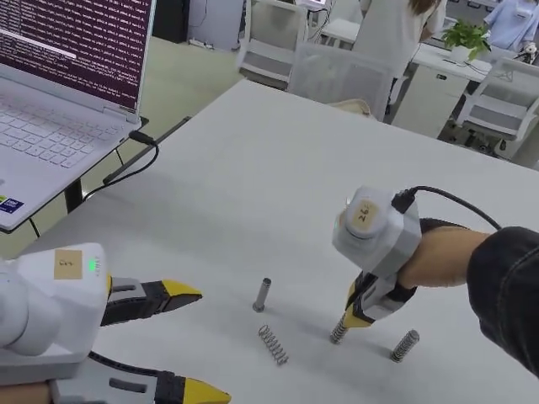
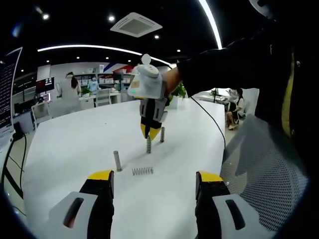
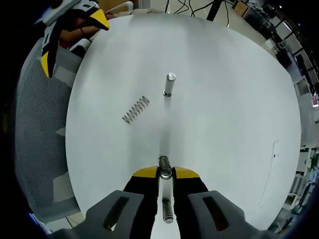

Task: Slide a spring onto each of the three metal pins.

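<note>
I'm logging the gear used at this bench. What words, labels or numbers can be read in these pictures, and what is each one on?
Nothing can be quoted with confidence.
Laptop screen: rows of terminal text, too small to read.
Blue sticker on the laptop's palm rest: blurred.
Square tan label on the left gripper: a dark mark, unreadable.
Round tan label on the right gripper: a handwritten mark, unreadable.

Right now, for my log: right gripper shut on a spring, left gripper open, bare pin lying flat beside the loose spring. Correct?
No: the bare pin stands upright, as the right gripper view shows. The loose spring lies beside it, the right gripper is shut on a spring, and the left gripper is open.
</note>
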Demonstrator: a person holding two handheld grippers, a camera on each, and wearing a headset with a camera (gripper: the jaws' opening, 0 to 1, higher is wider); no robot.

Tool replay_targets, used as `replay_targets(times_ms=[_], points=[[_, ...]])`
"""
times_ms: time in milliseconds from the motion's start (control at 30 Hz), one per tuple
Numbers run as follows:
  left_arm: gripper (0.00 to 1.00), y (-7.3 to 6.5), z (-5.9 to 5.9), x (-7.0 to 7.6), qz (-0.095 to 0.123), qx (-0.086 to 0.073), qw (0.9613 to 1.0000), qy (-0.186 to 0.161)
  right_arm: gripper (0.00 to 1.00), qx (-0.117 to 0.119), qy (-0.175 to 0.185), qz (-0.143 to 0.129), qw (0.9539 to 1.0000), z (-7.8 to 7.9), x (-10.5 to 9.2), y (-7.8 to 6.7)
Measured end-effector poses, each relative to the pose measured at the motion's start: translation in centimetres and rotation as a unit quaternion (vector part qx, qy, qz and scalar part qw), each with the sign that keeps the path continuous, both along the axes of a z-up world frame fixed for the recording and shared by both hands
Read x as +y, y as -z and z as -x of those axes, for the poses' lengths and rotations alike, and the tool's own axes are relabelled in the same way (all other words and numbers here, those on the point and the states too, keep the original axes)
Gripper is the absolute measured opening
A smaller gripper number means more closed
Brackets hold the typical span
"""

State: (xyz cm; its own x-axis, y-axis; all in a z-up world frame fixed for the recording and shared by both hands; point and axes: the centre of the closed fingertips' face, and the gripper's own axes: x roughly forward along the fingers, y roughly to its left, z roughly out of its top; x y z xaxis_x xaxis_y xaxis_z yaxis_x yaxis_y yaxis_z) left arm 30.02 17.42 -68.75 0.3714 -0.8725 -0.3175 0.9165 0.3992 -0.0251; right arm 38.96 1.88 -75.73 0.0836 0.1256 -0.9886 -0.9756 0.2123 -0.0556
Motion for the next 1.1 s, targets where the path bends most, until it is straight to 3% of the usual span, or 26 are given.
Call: replay_targets(times_ms=[733,1100], points=[[0.62,-0.1,0.2,0.1,-0.001,0.000,1.0000,0.001,0.13,-0.001,0.013,-0.004,0.9999,0.2,-0.3,0.9],[0.61,-0.2,0.2,0.0,0.000,0.000,1.0000,0.002,0.16,-0.017,0.024,-0.020,0.9994,0.0,-0.9,-0.5]])
